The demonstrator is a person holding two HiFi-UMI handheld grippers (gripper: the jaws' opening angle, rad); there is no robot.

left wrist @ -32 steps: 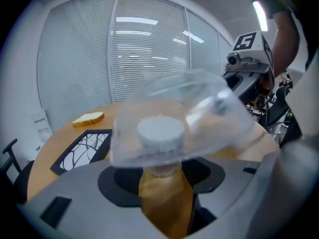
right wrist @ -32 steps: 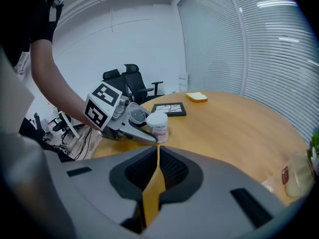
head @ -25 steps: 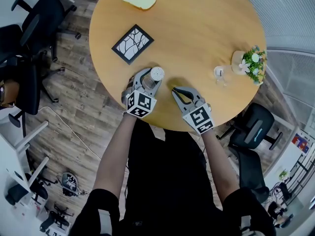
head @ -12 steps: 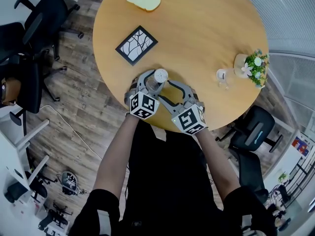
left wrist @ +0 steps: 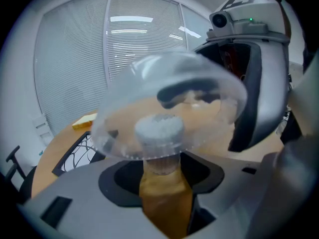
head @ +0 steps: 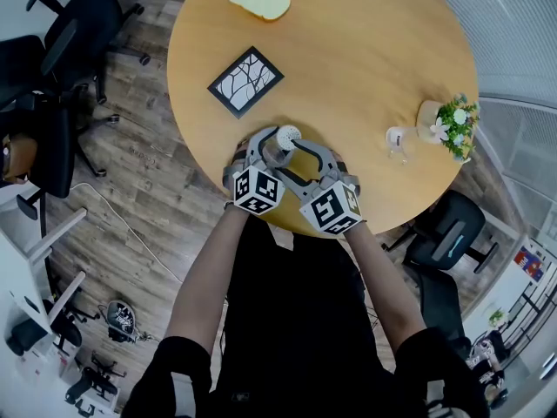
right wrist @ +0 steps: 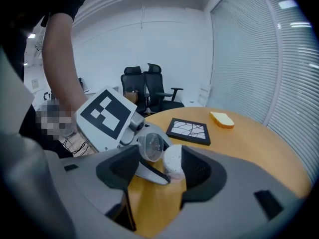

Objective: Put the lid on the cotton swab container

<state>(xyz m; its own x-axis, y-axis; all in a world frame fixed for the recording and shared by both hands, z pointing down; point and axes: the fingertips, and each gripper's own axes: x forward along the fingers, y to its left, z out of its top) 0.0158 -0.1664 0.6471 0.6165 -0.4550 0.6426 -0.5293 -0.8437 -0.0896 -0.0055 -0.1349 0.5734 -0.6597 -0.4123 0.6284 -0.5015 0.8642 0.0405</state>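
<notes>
- Left gripper (left wrist: 162,176) clamps the clear plastic cotton swab container (left wrist: 159,133); it could twist.
- Right gripper (right wrist: 159,166), jaws opening, straddles its clear round lid (right wrist: 149,146); skewed pressing could jam it.

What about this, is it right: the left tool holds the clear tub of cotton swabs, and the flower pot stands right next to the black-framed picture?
Not quite. The left tool does hold the clear tub of cotton swabs, but the flower pot stands far from the black-framed picture, at the right edge of the table. The head view shows it.
</notes>
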